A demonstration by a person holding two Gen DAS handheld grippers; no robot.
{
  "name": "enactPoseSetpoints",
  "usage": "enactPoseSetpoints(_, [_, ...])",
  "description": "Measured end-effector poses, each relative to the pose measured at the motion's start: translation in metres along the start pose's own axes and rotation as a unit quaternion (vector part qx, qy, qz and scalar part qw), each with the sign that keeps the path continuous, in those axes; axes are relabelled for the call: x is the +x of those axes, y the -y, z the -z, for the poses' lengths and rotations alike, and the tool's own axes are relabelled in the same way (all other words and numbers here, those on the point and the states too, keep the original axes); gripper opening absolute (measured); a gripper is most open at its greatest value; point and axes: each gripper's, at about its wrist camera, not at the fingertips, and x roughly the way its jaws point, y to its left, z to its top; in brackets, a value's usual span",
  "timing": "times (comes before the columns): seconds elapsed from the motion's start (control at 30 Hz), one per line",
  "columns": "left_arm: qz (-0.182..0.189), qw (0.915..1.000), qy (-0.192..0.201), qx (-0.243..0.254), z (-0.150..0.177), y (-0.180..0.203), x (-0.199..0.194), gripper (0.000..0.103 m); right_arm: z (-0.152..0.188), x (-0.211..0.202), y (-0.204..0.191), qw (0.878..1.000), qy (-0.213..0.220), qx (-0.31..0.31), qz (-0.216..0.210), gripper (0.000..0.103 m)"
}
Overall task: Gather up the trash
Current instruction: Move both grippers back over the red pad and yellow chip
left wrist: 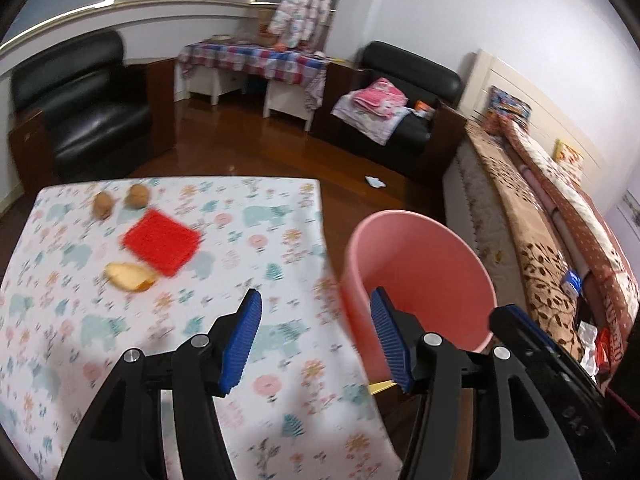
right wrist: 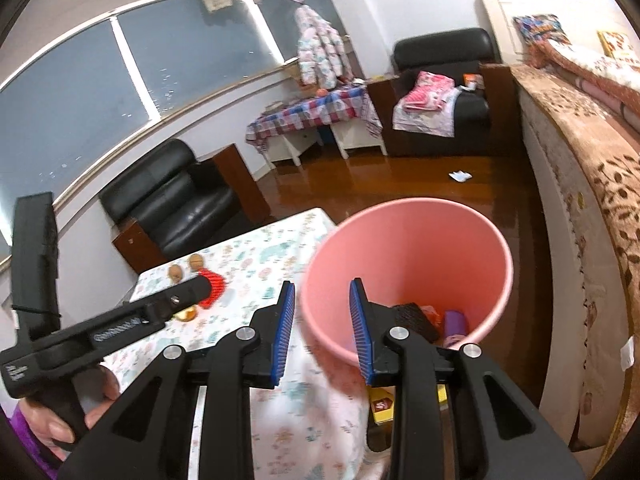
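A pink bin (left wrist: 420,280) stands on the floor at the table's right edge; in the right wrist view (right wrist: 408,264) it holds a black item (right wrist: 414,320), a purple item (right wrist: 455,322) and an orange scrap. On the floral tablecloth (left wrist: 160,320) lie a red square pad (left wrist: 162,242), a bread piece (left wrist: 130,276) and two brown nuts (left wrist: 120,200). My left gripper (left wrist: 316,340) is open and empty over the table's right edge. My right gripper (right wrist: 322,328) is open and empty over the bin's near rim.
A black armchair (left wrist: 80,112) stands at the far left, another (left wrist: 400,112) with folded cloths at the far right. A bed (left wrist: 540,240) runs along the right. A scrap of paper (left wrist: 374,181) lies on the wood floor. A yellow box (right wrist: 382,406) lies below the bin.
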Motion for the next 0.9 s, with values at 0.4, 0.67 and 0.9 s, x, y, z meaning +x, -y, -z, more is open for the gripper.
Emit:
enactPoseSetpoints(0.4, [-0.053, 0.9958, 0.026, -0.069, 0.018, -0.066, -0.036, 0.056, 0.014, -0.006, -0.056, 0.998, -0.018, -0.049, -0.033, 0.029])
enactPoseSetpoints(0.67, [-0.088, 0.9878, 0.035, -0.124, 0.025, -0.125, -0.029, 0.056, 0.011, 0.029, -0.074, 0.996, -0.060, -0.053, -0.043, 0.029])
enactPoseSetpoints(0.9, [-0.095, 0.9792, 0.037, -0.175, 0.027, -0.177, -0.019, 0.056, 0.000, 0.098, -0.095, 0.990, -0.108, -0.041, -0.080, 0.029])
